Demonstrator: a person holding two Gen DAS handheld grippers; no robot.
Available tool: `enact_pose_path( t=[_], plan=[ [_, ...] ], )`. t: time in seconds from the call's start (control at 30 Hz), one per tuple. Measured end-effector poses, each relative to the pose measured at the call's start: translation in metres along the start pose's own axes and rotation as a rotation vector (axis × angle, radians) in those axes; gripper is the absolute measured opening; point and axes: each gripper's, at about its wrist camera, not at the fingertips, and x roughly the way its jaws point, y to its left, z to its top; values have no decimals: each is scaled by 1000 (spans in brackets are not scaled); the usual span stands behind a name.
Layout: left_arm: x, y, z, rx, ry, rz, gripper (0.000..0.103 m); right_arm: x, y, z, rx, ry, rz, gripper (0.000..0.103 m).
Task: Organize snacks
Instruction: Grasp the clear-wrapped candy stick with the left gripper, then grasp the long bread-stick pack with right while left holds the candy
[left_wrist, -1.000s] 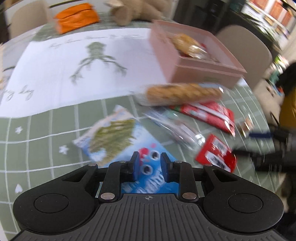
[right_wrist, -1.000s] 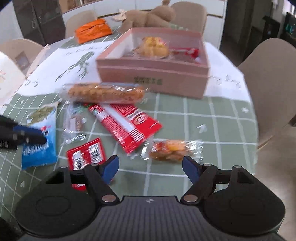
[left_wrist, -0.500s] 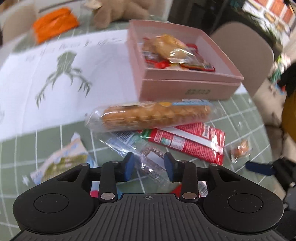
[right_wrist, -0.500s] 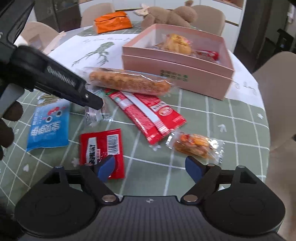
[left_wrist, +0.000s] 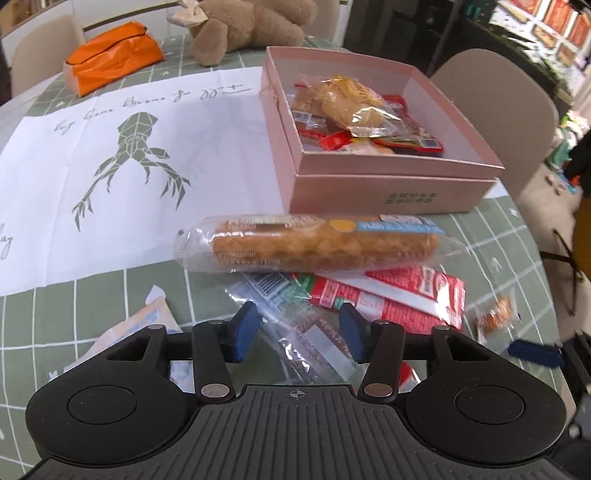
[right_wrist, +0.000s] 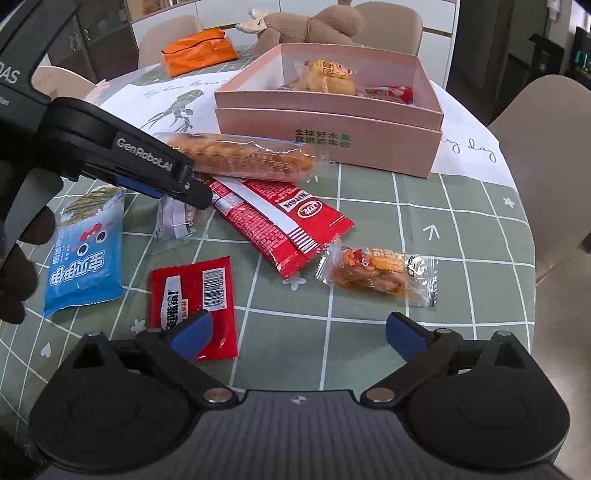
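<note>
A: A round table (right_wrist: 461, 206) under a green checked cloth, chairs around it, a plush bear at the far edge. What is the biggest thing on it?

B: The pink box (right_wrist: 332, 122), already holding a few snacks. Just in front of it lies the long clear-wrapped biscuit roll (left_wrist: 317, 243), then the red packet (right_wrist: 280, 225), the blue packet (right_wrist: 86, 258), the small red sachet (right_wrist: 192, 291) and the little orange snack (right_wrist: 376, 275).

A: And the step in hand?

B: Picking, I think. The left claw (left_wrist: 299, 332) has just been opening; it stands half open over a small clear wrapper (left_wrist: 314, 339), pads not pressing on it. The right claw (right_wrist: 295, 334) has also just been opening, now wide and holding nothing.

A: Next?

B: Probably lower the left, close on that wrapper, carry it to the box.
</note>
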Motion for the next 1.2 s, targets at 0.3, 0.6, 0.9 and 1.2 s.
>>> enact_pose_path(
  t=[0.3, 0.6, 0.9, 1.2],
  plan=[
    [-37, 38, -58, -17, 37, -147, 41, 1, 0, -1, 11, -21, 1, 103],
    [-42, 40, -67, -29, 23, -145, 39, 4, 3, 7, -23, 6, 21, 103],
    [-40, 21, -69, 53, -4, -121, 39, -24, 23, 61, -258, -164, 9, 81],
    [-46, 21, -73, 33, -24, -91, 40, 50, 60, 104, -407, -54, -53, 63]
  ],
)
